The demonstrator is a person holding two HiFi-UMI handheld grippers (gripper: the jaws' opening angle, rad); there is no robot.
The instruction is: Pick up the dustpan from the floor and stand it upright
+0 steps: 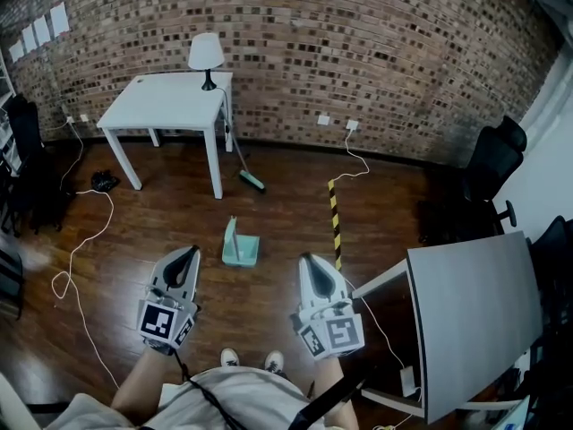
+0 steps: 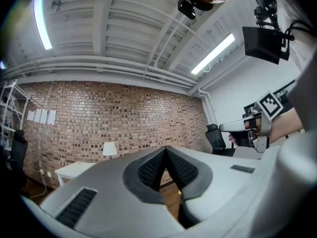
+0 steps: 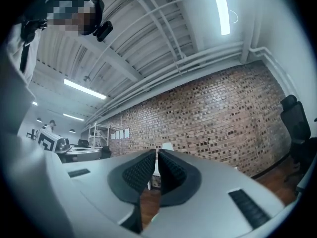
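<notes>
Currently on record, item by item: dustpan, teal, on the dark wood floor, ahead of and between the two grippers, apart from both; whether it stands or lies flat cannot be told from the head view.

Left gripper, held level over the floor; jaws pressed together at the tips, nothing between the ribbed black pads; marker cube at its rear.

Right gripper, likewise level; jaws closed to a hairline slit, nothing between them; marker cube at its rear.

Broom, thin handle leaning at the front corner of the white table, teal head on the floor beyond the dustpan.

Lamp, white shade, black base, on the far edge of the white table.

Striped strip, yellow and black, on the floor just right of the dustpan.

White cable, looping across the floor at left.

Grey tabletop, at right, near the right gripper.

Black office chair, far right, by the brick wall.

Shoes, a white pair, toes visible at the lower edge.
</notes>
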